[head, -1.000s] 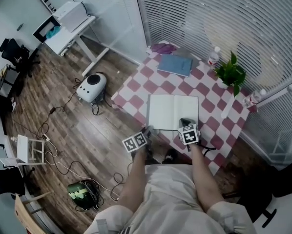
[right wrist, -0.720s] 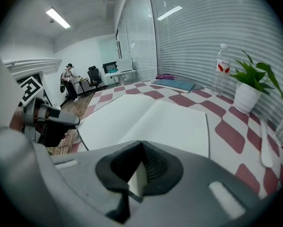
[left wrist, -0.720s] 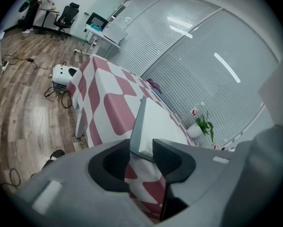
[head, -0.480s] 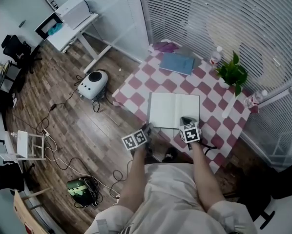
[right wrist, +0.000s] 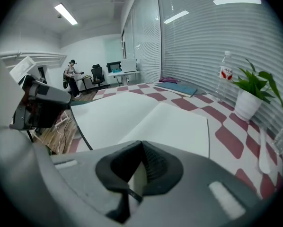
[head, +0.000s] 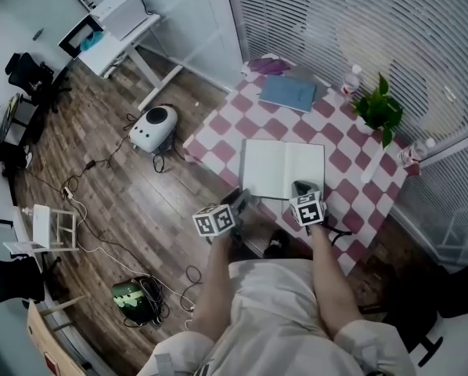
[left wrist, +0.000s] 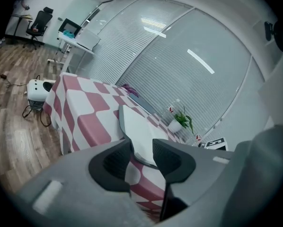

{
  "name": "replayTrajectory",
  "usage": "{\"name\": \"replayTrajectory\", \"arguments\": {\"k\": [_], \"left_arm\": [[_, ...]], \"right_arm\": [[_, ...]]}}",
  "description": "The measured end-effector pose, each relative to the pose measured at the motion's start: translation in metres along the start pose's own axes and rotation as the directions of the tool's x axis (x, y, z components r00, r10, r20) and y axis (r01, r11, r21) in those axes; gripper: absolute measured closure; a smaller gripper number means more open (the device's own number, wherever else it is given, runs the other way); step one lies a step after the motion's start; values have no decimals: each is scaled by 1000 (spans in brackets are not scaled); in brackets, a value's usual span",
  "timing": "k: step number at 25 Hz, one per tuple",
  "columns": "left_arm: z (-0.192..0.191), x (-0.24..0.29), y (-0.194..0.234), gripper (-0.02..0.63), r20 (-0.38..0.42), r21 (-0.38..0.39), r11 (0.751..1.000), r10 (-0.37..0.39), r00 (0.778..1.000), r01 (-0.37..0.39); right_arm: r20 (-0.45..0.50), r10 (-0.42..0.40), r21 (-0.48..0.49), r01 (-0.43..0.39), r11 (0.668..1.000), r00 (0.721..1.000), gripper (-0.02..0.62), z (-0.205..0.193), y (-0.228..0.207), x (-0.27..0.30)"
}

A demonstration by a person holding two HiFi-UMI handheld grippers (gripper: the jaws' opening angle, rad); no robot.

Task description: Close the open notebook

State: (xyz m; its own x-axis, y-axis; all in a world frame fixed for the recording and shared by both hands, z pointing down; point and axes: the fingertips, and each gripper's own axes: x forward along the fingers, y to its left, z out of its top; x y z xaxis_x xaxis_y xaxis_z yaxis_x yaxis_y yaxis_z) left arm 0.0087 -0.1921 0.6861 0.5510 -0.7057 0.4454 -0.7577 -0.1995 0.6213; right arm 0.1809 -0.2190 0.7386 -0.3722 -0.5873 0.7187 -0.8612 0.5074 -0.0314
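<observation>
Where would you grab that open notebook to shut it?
I'd take the open notebook by its right half's outer edge, coming low from the right: it lies flat, spine running front to back, so that half can swing over.

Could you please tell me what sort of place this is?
Most likely an office: a white desk with equipment on it, a black swivel chair, and glass walls with blinds behind the checkered table with the notebook.

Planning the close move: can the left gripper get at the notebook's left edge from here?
Probably yes. The left gripper sits just off the open notebook's near left corner with its jaws apart, and nothing stands between them on the table.
</observation>
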Motion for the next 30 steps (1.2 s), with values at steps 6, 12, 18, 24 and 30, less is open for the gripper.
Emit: {"name": "replayTrajectory", "arguments": {"k": [6,12,18,24,30], "left_arm": [[14,-2,-31,451,-19,119,989,-86,996,87],[24,-7,-59,451,-27,187,965,-180,983,182],[31,-6,-89,451,-57,264,922,-279,959,284],[28,-2,-121,451,-104,314,871,-363,926,377],[20,6,-142,451,-135,331,843,-403,905,424]], "right_arm": [[25,-42,-79,44,996,999,594,-1,1,-4],[141,103,79,-115,990,985,592,18,12,-14],[284,230,17,-245,969,931,592,61,44,-32],[322,343,3,-363,932,882,592,74,61,-44],[343,374,-32,-387,921,862,592,80,62,-58]]}}
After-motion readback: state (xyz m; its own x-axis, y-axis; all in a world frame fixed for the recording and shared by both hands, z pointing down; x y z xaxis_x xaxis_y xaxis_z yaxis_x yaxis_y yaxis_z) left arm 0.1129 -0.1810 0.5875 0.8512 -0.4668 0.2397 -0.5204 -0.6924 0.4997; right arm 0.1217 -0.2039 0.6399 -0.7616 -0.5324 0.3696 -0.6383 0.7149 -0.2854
